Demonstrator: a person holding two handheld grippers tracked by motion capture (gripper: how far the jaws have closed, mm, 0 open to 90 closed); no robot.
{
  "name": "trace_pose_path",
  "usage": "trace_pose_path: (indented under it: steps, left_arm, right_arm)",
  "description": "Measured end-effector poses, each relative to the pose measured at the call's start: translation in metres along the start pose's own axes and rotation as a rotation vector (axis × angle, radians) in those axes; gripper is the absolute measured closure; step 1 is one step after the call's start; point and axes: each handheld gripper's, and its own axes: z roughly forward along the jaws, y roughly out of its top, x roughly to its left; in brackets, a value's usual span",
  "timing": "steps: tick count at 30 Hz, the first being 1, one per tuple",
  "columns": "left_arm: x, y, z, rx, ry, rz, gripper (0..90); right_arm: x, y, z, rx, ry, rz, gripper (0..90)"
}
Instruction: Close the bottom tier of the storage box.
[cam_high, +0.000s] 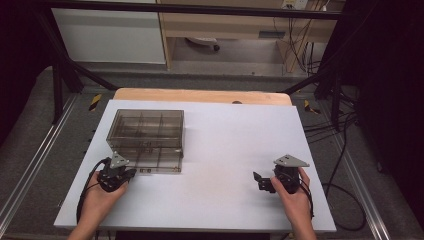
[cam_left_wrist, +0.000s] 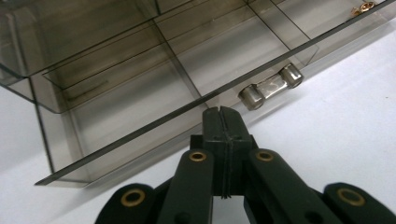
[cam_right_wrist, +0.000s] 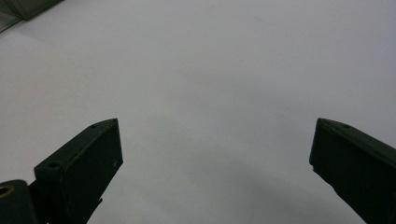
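Daylight-white table board (cam_high: 220, 150) fills the middle of the high view, and a smoky clear plastic box (cam_high: 146, 140) with inner dividers sits in its left-centre part. At the lower left of that frame a hand holds the left gripper (cam_high: 131, 173) right at the box's near left corner, its tips against the front edge. At the lower right, well apart from the box, the other hand holds the right gripper (cam_high: 257, 181) over bare white board, pointing towards the left of the frame.

From the left gripper view, the left gripper (cam_left_wrist: 223, 111) has its two black jaws pressed flat together with nothing between them, tips just at the lower edge of the box's front wall (cam_left_wrist: 187, 109). A small metal latch (cam_left_wrist: 271, 87) sits on that wall just to the upper right of the tips. Compartments spread across the upper half of the frame.

From the right gripper view, the right gripper (cam_right_wrist: 217, 140) has its jaws spread wide apart, empty, over plain white surface. A corner of the box (cam_right_wrist: 21, 9) shows at the upper left.
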Motion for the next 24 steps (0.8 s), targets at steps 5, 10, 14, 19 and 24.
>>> trace_pose_path:
  steps: [5,10,14,19,24]
  left_arm:
    - [0.0009,0.0010,0.0002,0.004,0.002,0.004,89.9]
    - [0.0013,0.0020,0.0020,0.002,0.006,0.006,89.9]
    - [0.0018,0.0028,0.0039,0.001,0.009,0.000,89.9]
    - [0.0021,0.0040,0.0047,0.007,0.008,0.010,89.9]
    - [0.0039,0.0062,0.0055,0.006,0.012,0.007,89.9]
  right_arm:
    - [-0.0004,-0.0002,-0.0001,0.003,-0.008,0.012,3.2]
    - [-0.0007,-0.0001,-0.0007,0.002,-0.016,0.011,3.6]
    - [-0.0005,-0.0005,0.0001,0.007,-0.014,0.012,3.6]
    - [-0.0001,-0.0006,-0.0002,0.008,-0.014,0.007,3.7]
    - [-0.0009,-0.0009,0.0001,0.007,-0.015,0.011,3.3]
